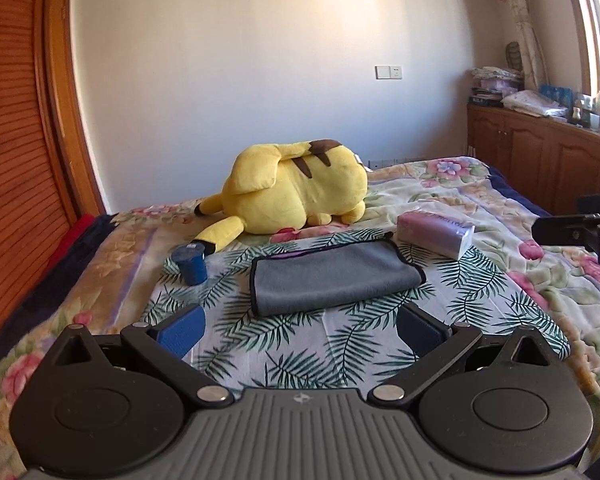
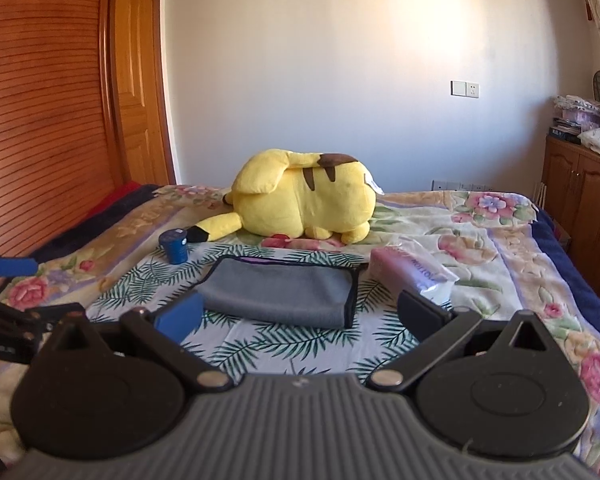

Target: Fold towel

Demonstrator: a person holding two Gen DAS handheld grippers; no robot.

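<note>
Your grey towel already sits folded on the palm-print cloth on the bed, between the blue cup and tissue pack. Left tool and right tool both hang spread wide, gripping nothing, probably backed off since it looks done.

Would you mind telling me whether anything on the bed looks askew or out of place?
Nothing looks spilled or damaged. The towel lies folded on the leaf-print cloth, slightly askew, its far layers not quite lined up. The plush lies slumped on its side behind it. Both grippers are open and clear of the towel.
</note>
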